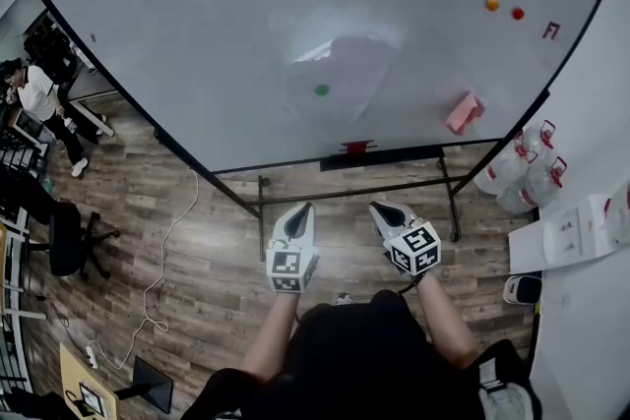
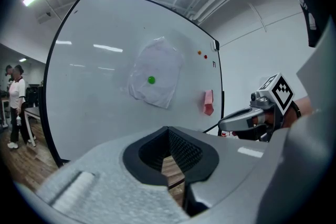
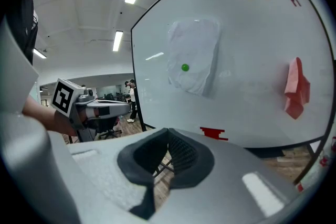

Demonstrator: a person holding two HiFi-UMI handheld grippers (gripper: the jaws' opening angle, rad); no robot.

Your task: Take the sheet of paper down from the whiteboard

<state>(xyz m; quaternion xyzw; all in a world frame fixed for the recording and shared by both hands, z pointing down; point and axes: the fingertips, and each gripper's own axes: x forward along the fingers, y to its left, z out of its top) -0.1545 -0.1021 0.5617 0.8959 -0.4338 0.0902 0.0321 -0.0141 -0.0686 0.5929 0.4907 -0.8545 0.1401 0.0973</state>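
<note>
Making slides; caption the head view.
Shut, the left gripper and right gripper face a whiteboard with paper under a green magnet.

Whiteboard (image 1: 197,34) ahead of the fingers (image 2: 105,181) is gleaming smooth and glossy, the paper (image 1: 340,79) on it is looking thin and crinkly, and wood-grain floor (image 1: 197,241) is showing below them.

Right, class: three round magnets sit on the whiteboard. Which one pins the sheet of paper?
The green magnet, sitting on the sheet of paper. The orange magnet and red magnet sit side by side on bare whiteboard, far right.
</note>
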